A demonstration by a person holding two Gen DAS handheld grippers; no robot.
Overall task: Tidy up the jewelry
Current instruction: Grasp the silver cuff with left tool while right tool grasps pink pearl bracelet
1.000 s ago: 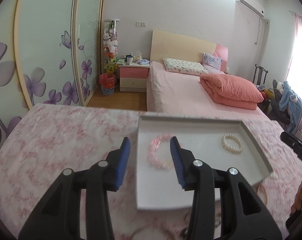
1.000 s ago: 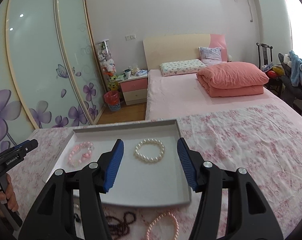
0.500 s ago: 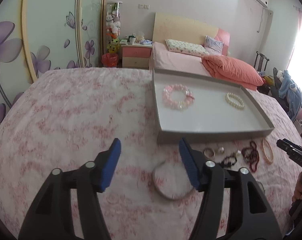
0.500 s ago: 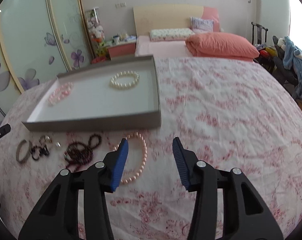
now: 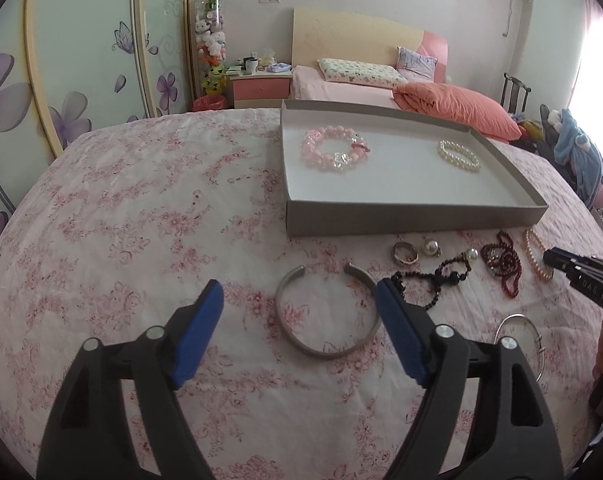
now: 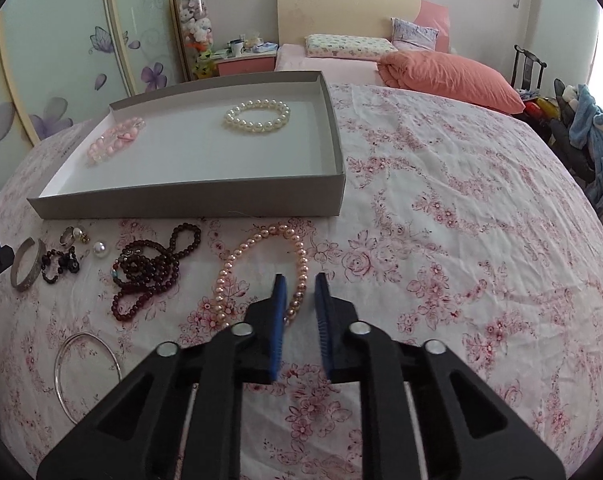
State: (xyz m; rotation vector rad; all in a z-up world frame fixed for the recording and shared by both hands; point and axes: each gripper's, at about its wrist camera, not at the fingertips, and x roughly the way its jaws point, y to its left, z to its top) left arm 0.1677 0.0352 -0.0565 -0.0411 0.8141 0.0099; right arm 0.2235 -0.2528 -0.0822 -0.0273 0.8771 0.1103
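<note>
Straddling one side of the pink pearl necklace, the right tongs had their blue pads narrowed to a slim gap, the strand passing between them; whether the pads actually pinched the beads could not be told. The necklace lay as a long loop on the floral bedspread, its long axis running away from the tongs toward the grey tray just beyond it. That was the relation that mattered: the tray sat straight ahead of the right tongs, so a short lift and carry forward looked like the next call.

The left tongs stood wide apart, empty, with the open silver cuff lying between their tips on the bedspread. Inside the tray rested two pieces, well apart: a pink bead bracelet to the left and a white pearl bracelet to the right. Outside it, still loose, lay dark red beads, a black bead strand, a ring, pearl earrings and a thin silver bangle.
</note>
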